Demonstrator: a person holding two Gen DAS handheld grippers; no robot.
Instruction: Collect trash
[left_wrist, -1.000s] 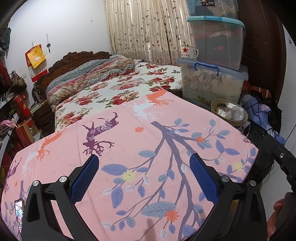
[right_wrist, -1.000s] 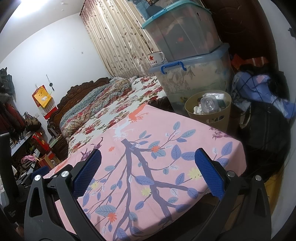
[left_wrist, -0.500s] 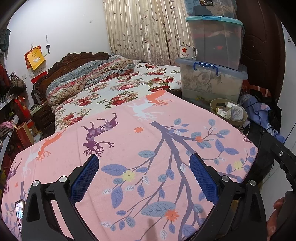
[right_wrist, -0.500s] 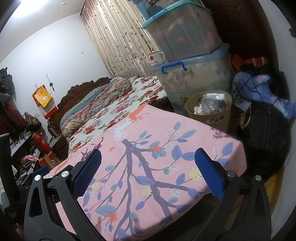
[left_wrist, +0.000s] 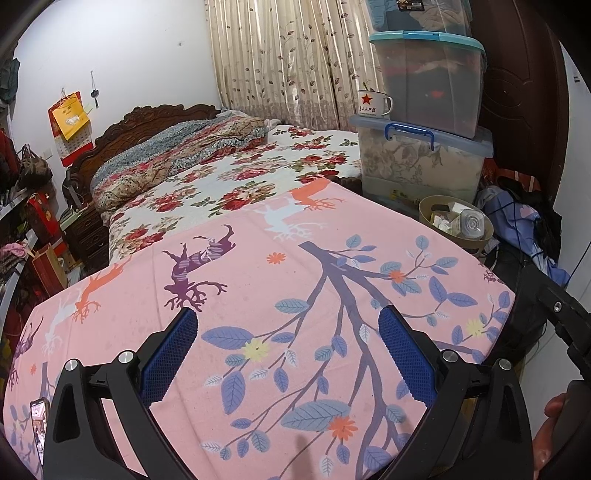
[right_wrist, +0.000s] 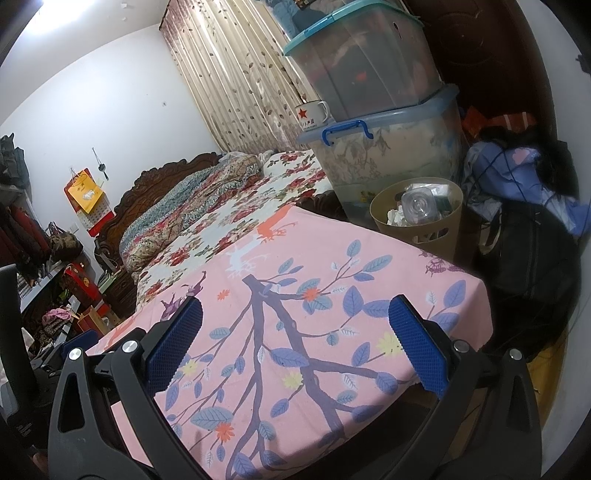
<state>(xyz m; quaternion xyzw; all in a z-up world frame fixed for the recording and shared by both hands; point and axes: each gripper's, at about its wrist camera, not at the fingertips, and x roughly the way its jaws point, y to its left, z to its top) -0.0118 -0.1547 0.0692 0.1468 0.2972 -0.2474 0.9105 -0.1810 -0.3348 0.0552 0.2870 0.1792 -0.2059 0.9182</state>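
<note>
Almost nothing has shifted in the last second: the left gripper (left_wrist: 284, 347) and right gripper (right_wrist: 295, 339) still hover with jaws spread and empty over the pink cloth (left_wrist: 258, 295), while the trash sits in the beige bin (right_wrist: 417, 218) (apparently collected).

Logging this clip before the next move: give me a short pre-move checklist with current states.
1. Left tool open and empty: ok.
2. Right tool open and empty: ok.
3. Waste basket in view beside the pink cloth, upright: ok.
4. Basket has room: cannot tell; a clear plastic container and crumpled paper already sit near its rim.
5. Loose trash on the cloth to pick up: not ok, none visible.
6. Storage bins stacked behind the basket, enamel mug near the lid edge: not ok for reaching there.
</note>
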